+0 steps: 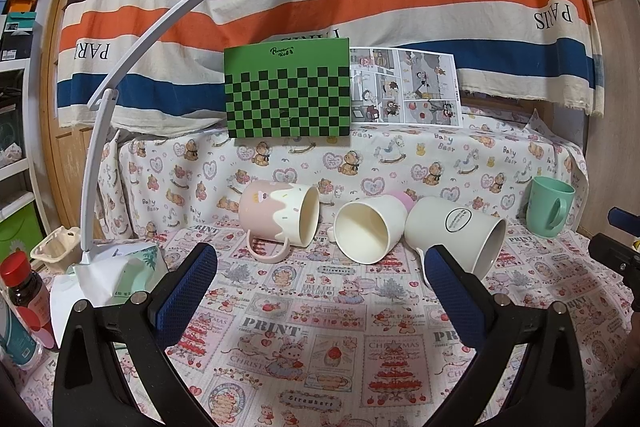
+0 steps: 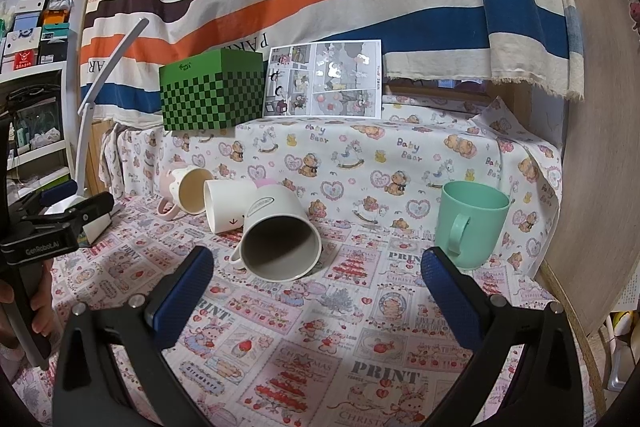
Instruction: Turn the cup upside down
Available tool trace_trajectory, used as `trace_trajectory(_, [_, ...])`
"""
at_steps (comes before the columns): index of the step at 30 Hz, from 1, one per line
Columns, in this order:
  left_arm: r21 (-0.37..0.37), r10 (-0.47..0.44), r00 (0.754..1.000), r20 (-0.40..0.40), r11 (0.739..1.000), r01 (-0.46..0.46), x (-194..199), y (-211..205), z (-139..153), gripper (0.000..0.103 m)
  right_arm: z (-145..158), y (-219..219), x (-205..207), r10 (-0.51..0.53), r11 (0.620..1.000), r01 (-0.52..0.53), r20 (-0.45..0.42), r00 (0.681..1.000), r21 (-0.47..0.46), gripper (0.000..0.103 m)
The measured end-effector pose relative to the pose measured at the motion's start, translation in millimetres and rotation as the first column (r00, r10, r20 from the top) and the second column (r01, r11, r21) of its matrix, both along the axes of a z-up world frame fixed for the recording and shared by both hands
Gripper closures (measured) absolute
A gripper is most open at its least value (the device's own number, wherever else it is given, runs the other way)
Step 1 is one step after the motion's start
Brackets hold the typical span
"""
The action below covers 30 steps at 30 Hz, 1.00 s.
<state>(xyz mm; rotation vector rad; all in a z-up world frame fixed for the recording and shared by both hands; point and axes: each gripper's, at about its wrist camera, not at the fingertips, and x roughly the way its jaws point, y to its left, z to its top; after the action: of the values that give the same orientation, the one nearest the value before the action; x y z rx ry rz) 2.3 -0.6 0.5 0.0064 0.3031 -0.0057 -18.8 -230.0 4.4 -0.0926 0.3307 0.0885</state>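
Tongs [image 1: 320,269] apart, mint cup [image 2: 468,229] upright

Four cups on the printed desk cloth, three tipped over, one upright.

The pink mug [image 1: 279,217] with cream drip glaze, the plain cream cup [image 1: 368,230] and the white labelled mug [image 1: 456,233] lie on their sides at frame centre, mouths toward the camera, huddled closely; the mint-green mug [image 2: 470,229] stands upright at right, apart.
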Motion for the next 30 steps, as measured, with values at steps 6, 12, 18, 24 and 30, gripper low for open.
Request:
trace_trajectory(6, [0.001, 0.0, 1.0, 0.0, 1.0, 0.0, 0.0, 0.0, -0.1, 0.0, 0.0, -0.2, 0.0, 0.001, 1.0, -0.001, 0.0, 1.0, -0.001, 0.0])
trace_trajectory(12, [0.0, 0.0, 1.0, 0.0, 1.0, 0.0, -0.1, -0.1, -0.2, 0.0, 0.3, -0.1, 0.3, 0.0, 1.0, 0.0, 0.0, 1.0, -0.001, 0.0])
trace_trajectory(18, [0.001, 0.0, 1.0, 0.0, 1.0, 0.0, 0.1, -0.2, -0.3, 0.0, 0.5, -0.3, 0.3, 0.0, 1.0, 0.0, -0.002, 1.0, -0.001, 0.0])
trace_trajectory(24, [0.001, 0.0, 1.0, 0.0, 1.0, 0.0, -0.1, -0.2, -0.3, 0.0, -0.1, 0.2, 1.1, 0.001, 1.0, -0.001, -0.007, 1.0, 0.0, 0.0])
trace_trajectory(30, [0.001, 0.001, 1.0, 0.002, 1.0, -0.001, -0.2, -0.3, -0.4, 0.0, -1.0, 0.1, 0.6, 0.0, 1.0, 0.0, -0.009, 1.0, 0.001, 0.0])
